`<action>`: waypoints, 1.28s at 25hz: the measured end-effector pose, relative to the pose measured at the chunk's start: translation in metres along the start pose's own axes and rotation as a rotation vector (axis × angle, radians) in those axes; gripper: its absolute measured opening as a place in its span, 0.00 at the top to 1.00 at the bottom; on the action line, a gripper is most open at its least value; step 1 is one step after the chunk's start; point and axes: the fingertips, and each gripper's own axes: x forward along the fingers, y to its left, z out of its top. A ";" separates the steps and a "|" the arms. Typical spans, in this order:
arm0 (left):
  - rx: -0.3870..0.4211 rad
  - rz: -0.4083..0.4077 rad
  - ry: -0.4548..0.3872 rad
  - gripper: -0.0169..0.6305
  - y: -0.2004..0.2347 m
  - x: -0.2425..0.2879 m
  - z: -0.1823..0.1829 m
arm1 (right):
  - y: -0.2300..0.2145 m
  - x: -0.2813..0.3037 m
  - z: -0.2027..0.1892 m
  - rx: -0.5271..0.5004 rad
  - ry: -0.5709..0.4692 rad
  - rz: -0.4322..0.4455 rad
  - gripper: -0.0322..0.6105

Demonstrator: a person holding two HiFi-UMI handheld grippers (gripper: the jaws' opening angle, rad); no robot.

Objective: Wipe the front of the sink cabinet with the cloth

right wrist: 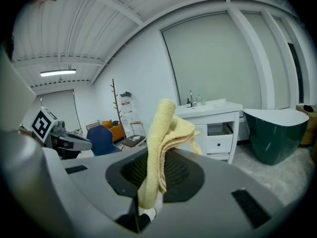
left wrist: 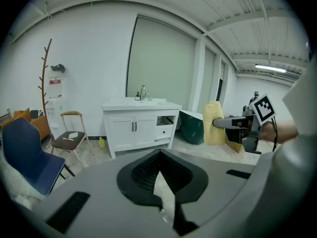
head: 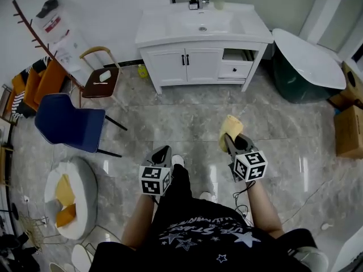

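Standing on the grey marbled floor [head: 170, 118], well back from the white two-door sink cabinet [head: 187, 66], we held the folded yellow terry cloth [head: 229, 128] in the right gripper [head: 229, 138]. Its jaws were clamped tight on the fabric, and the rest stood up past their tips. The left gripper [head: 164, 150] hung beside it, apart from the cloth, its jaws drawn together on nothing.

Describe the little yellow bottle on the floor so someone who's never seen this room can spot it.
Find the white sink cabinet on the far wall. On the floor by its left leg, toward the wooden chair, stands the bottle. It's small and yellow, alone on the floor there; the yellow cloth is in the right gripper.
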 end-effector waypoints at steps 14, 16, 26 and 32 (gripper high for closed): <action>0.052 -0.128 0.050 0.95 0.127 0.193 0.089 | -0.085 0.182 0.047 0.088 0.099 -0.189 0.85; 0.056 -0.152 0.055 0.95 0.140 0.216 0.106 | -0.097 0.209 0.061 0.110 0.092 -0.220 0.85; 0.041 -0.194 0.101 0.95 0.181 0.284 0.130 | -0.133 0.270 0.077 0.117 0.136 -0.280 0.85; 0.067 -0.168 0.114 0.95 0.187 0.321 0.134 | -0.163 0.316 0.068 0.065 0.171 -0.249 0.85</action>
